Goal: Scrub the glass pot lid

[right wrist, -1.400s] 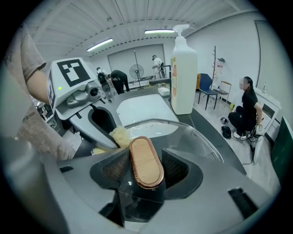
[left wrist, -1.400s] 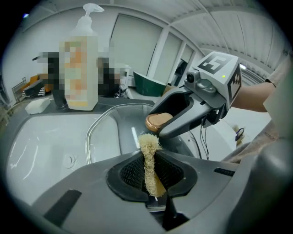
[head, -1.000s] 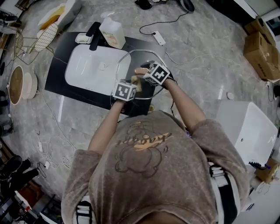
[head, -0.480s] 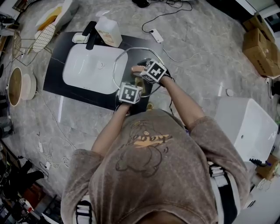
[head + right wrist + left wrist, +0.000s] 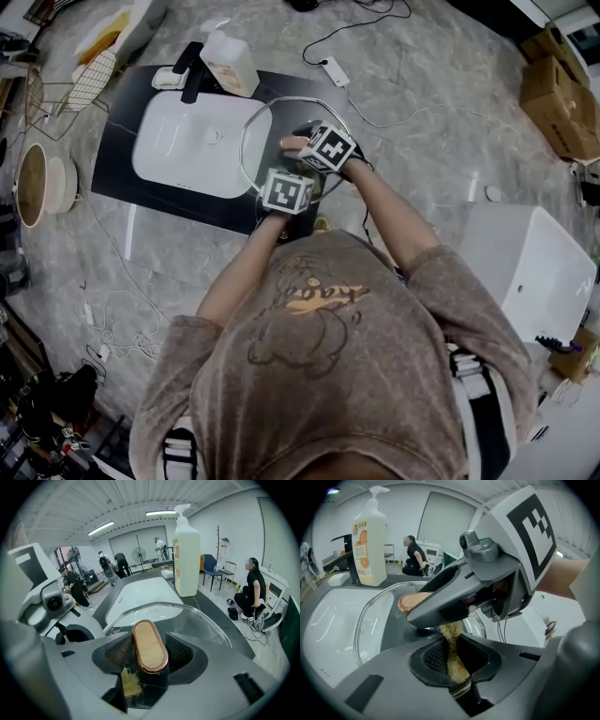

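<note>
The glass pot lid hangs over the right end of the sink, its metal rim showing in the head view. My right gripper is shut on its oval wooden handle, and the glass spreads out ahead of the jaws. My left gripper sits just below and beside the right one. It is shut on a wad of yellow scrubbing fibre, which reaches up under the right gripper near the handle. A tuft of the fibre shows by the right jaws.
A white sink is set in a black counter, with a dark faucet and a soap pump bottle behind it. A wire rack stands far left. Cables cross the floor. A white box is at the right.
My left gripper with the fibre has slid rightward across the lid, closer to the right gripper and the handle. The right gripper and lid have kept still.
</note>
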`<control>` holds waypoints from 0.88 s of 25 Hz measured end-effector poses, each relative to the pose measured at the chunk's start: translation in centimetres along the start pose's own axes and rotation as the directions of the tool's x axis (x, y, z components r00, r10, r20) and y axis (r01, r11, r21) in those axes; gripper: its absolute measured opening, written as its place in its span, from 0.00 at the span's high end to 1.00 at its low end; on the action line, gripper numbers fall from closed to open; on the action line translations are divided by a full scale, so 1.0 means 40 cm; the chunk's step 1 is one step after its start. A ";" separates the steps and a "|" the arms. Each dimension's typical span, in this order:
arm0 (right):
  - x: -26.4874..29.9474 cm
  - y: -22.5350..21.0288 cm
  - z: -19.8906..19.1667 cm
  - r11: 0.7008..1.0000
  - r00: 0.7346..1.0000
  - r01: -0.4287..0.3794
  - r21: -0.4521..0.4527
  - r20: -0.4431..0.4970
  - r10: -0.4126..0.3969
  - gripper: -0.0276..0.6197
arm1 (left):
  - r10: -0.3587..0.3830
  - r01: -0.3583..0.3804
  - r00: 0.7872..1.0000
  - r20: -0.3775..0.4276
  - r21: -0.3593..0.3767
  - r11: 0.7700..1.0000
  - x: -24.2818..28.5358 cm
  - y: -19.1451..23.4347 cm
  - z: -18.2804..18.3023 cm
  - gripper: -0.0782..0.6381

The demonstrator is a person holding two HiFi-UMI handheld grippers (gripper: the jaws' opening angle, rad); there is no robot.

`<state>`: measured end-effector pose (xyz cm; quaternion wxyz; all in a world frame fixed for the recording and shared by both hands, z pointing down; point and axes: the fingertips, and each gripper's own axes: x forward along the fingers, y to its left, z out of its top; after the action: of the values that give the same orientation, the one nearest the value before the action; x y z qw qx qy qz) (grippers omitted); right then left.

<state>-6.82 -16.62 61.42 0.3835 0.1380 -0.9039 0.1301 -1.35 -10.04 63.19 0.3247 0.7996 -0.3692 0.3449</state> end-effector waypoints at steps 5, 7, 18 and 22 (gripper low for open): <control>-0.003 0.004 0.000 1.000 1.000 0.001 -0.001 0.010 -0.001 0.62 | -0.011 0.011 1.000 0.024 -0.015 1.000 0.000 -0.011 0.005 0.80; -0.004 0.004 0.000 1.000 1.000 -0.001 0.000 0.013 0.001 0.62 | -0.051 0.053 0.998 0.034 -0.047 0.998 -0.004 -0.027 0.008 0.80; 0.003 0.002 -0.001 1.000 1.000 -0.019 0.014 0.020 0.019 0.62 | -0.101 0.103 0.995 -0.020 0.094 0.990 0.013 -0.080 -0.033 0.80; 0.003 0.000 -0.001 1.000 1.000 -0.016 0.005 0.021 0.016 0.62 | -0.081 0.087 0.996 -0.046 0.153 0.984 0.016 -0.071 -0.051 0.80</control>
<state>-6.89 -16.61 61.53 0.3725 0.1333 -0.9086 0.1342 0.66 -7.24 64.05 0.2833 0.8302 -0.3006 0.3744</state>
